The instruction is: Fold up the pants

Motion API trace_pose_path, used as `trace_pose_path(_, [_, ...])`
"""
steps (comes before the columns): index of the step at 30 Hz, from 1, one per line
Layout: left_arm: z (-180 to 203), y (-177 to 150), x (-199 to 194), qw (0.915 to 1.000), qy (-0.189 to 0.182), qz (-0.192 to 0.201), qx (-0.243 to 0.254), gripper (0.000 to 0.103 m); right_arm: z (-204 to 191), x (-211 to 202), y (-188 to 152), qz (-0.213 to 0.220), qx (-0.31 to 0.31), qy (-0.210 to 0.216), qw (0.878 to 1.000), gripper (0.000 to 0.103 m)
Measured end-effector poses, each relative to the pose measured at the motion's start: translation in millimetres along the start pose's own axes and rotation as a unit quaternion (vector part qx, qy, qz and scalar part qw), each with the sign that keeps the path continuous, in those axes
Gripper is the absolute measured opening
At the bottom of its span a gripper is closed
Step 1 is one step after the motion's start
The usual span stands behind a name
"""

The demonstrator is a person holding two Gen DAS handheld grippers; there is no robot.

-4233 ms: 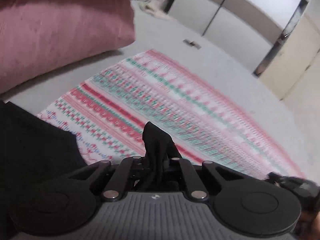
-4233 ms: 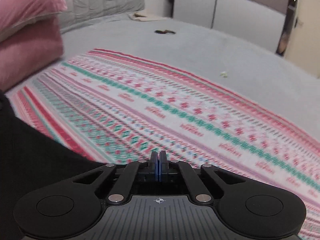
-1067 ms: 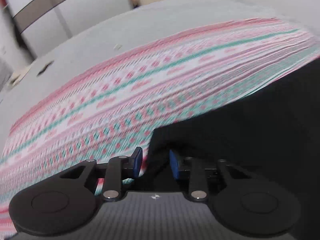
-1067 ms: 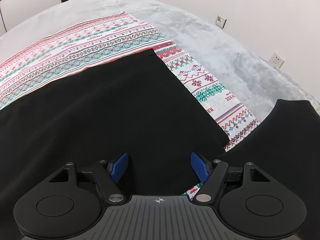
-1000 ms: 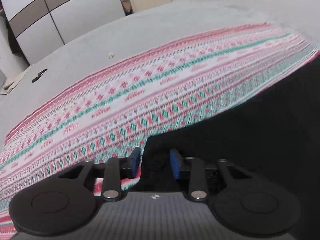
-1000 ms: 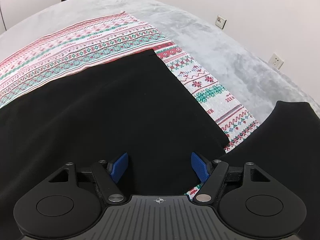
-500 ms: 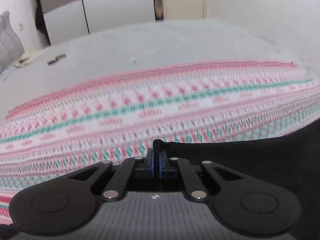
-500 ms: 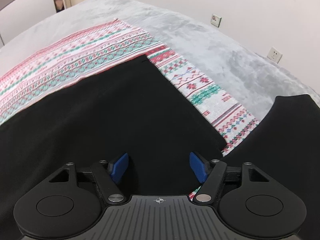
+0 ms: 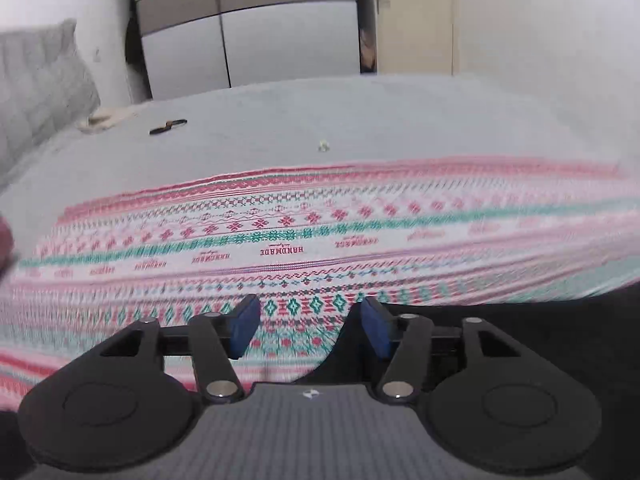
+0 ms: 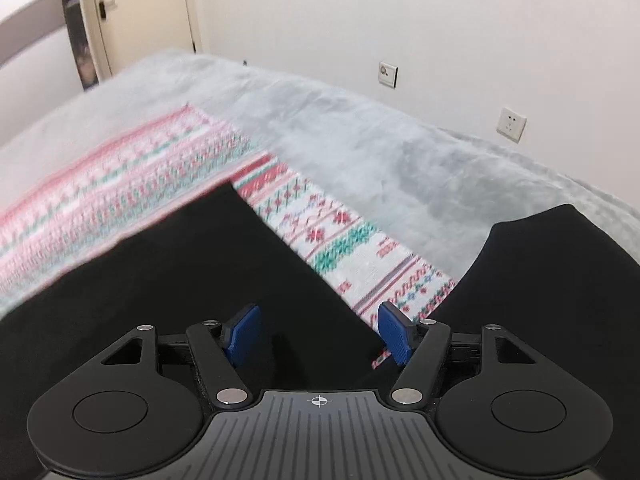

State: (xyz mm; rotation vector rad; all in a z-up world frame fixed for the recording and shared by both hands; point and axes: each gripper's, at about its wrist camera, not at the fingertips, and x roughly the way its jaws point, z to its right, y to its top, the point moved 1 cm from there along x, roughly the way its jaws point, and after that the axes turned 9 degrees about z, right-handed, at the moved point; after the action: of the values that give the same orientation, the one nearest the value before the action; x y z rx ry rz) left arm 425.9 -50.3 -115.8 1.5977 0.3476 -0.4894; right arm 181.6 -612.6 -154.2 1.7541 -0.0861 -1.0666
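Note:
The black pants (image 10: 180,280) lie flat on a red, green and white patterned cloth (image 10: 340,236), with one straight edge running down to my right gripper (image 10: 318,322). That gripper hovers open over the pants, touching nothing. In the left wrist view the pants (image 9: 520,320) fill the lower right. My left gripper (image 9: 308,316) stands at their edge with its jaws opening. Only patterned cloth (image 9: 280,240) shows between its blue pads (image 9: 244,320). A second piece of black fabric (image 10: 560,272) lies at the right.
The cloth rests on a grey plush bed cover (image 9: 360,120). A small dark object (image 9: 168,126) and a pale speck (image 9: 323,146) lie on it far off. Wardrobe doors (image 9: 260,32) and a grey headboard (image 9: 36,80) stand behind. A wall with sockets (image 10: 510,124) borders the bed.
Half a second ago my left gripper was shut on the pants' edge; now it stands open and the edge lies beside it. The right gripper shifted slightly and stayed open.

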Motion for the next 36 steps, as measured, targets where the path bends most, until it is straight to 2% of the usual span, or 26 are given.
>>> trace_pose_path(2, [-13, -2, -29, 0.9994, -0.004, -0.009, -0.033, 0.081, 5, -1, 4, 0.011, 0.005, 0.012, 1.000, 0.065])
trace_pose_path(5, [-26, -17, -66, 0.9968, -0.003, -0.044, -0.067, 0.084, 5, 2, 14, 0.020, 0.001, 0.048, 0.999, 0.065])
trace_pose_path(6, [-26, -22, -77, 0.9959, -0.013, -0.052, -0.073, 0.085, 3, 3, 17, 0.026, 0.001, 0.058, 0.998, 0.065])
trace_pose_path(9, [-22, -37, -93, 0.9968, -0.025, -0.042, -0.063, 0.094, -17, 13, 30, 0.038, -0.018, 0.108, 0.993, 0.065])
trace_pose_path(11, [-19, -44, -93, 0.9987, -0.004, -0.028, -0.043, 0.094, -37, 22, 36, 0.049, -0.049, 0.130, 0.989, 0.064])
trace_pose_path(12, [-23, -48, -88, 0.9985, 0.006, -0.035, -0.043, 0.094, -45, 28, 38, 0.047, -0.062, 0.137, 0.988, 0.064])
trace_pose_path(14, [-34, -57, -85, 0.9954, 0.005, -0.058, -0.077, 0.093, -59, 43, 41, 0.038, -0.076, 0.141, 0.986, 0.063])
trace_pose_path(16, [-40, -61, -75, 0.9909, -0.015, -0.075, -0.110, 0.093, -67, 60, 40, 0.029, -0.090, 0.143, 0.985, 0.063])
trace_pose_path(19, [-39, -62, -68, 0.9915, -0.003, -0.080, -0.102, 0.093, -71, 86, 26, 0.000, -0.113, 0.097, 0.989, 0.063])
trace_pose_path(20, [-38, -63, -65, 0.9914, -0.001, -0.085, -0.100, 0.093, -72, 92, 19, -0.007, -0.121, 0.094, 0.988, 0.062])
trace_pose_path(21, [-37, -65, -63, 0.9907, -0.001, -0.091, -0.101, 0.093, -73, 90, 14, 0.006, -0.130, 0.099, 0.987, 0.057])
trace_pose_path(22, [-36, -69, -60, 0.9899, -0.003, -0.097, -0.103, 0.093, -74, 89, 14, 0.006, -0.139, 0.105, 0.985, 0.034])
trace_pose_path(23, [-36, -70, -60, 0.9894, -0.005, -0.101, -0.104, 0.094, -75, 87, 16, 0.001, -0.145, 0.110, 0.983, 0.004])
trace_pose_path(25, [-38, -72, -63, 0.9891, -0.005, -0.102, -0.106, 0.094, -76, 84, 23, -0.007, -0.137, 0.109, 0.984, 0.004])
trace_pose_path(29, [-41, -74, -66, 0.9877, -0.006, -0.104, -0.116, 0.096, -78, 81, 26, 0.009, -0.148, 0.091, 0.985, 0.003])
trace_pose_path(32, [-45, -75, -65, 0.9871, 0.007, -0.107, -0.119, 0.096, -80, 84, 29, 0.020, -0.140, 0.075, 0.987, 0.003])
trace_pose_path(36, [-59, -78, -65, 0.9813, 0.013, -0.115, -0.153, 0.096, -95, 81, 37, 0.069, -0.154, 0.051, 0.984, 0.003])
